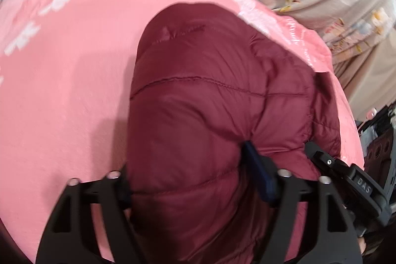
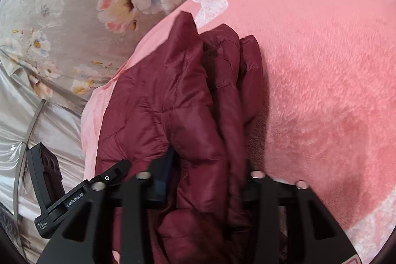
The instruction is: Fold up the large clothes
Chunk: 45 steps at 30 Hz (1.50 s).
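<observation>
a dark red quilted puffer jacket [image 1: 210, 100] lies bunched on a pink fleece blanket [image 1: 69, 81], near the blanket's edge, with its puffy panels and stitched seams facing up. in the right wrist view the same jacket [image 2: 160, 110] shows as several folded layers stacked side by side, one pointed corner sticking up toward the white butterfly print [image 2: 212, 1] on the blanket [image 2: 321, 90].

the left gripper [image 1: 193, 180] has a thick fold of the jacket filling the space between its jaws, the blue pad [image 1: 259, 175] pressed into the fabric, so the jaws are clamped on it. the right gripper [image 2: 203, 180] likewise has a bundle of jacket layers squeezed between its jaws, closed on the cloth. the two grippers sit just beside each other.

beyond the blanket lies a grey sheet with a flower pattern [image 2: 74, 16].
</observation>
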Available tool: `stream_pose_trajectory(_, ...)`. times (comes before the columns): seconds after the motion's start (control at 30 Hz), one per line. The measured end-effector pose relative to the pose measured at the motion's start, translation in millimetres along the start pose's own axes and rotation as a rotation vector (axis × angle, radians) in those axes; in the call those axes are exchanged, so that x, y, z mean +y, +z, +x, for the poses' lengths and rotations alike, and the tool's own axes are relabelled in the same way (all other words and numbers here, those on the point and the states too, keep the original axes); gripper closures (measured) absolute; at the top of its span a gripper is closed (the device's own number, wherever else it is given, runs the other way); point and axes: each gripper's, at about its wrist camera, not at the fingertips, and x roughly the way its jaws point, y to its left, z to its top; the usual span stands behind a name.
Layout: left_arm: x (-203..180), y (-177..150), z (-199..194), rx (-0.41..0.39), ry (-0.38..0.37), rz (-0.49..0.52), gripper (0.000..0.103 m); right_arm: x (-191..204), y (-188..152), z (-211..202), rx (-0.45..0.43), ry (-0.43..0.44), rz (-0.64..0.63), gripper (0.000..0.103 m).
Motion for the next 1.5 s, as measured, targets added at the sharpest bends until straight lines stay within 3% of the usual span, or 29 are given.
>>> stream_pose_trajectory(0.13,-18.7,1.8,-37.6,-0.072,-0.028,0.072,0.056,23.5,-8.2,-26.5,-0.060,-0.025,-0.077,0.077)
stream_pose_trajectory(0.53,-57.7,8.5,-162.5,-0.365,-0.093,0.213,0.056,96.8,-16.3,-130.5,-0.334,0.044,-0.232,0.077)
stream_pose_trajectory(0.93,-48.1,27.9,-254.8,-0.627,-0.112,0.292,0.054,188.3,-12.6,-170.9,-0.522,0.100,-0.418,0.077)
stream_pose_trajectory(1.27,-8.9,59.8,-294.7,-0.814,-0.053,0.345,0.048,264.7,3.2,-148.2,-0.574,0.183,-0.579,0.077)
stream_pose_trajectory(1.37,9.1,71.9,-288.6,-0.830,-0.040,0.346,0.047,276.5,12.6,-117.5,-0.546,0.186,-0.601,0.076)
stream_pose_trajectory(1.5,43.5,98.2,-256.8,-0.788,-0.043,0.320,0.047,273.7,30.4,-58.9,-0.473,0.194,-0.579,0.076)
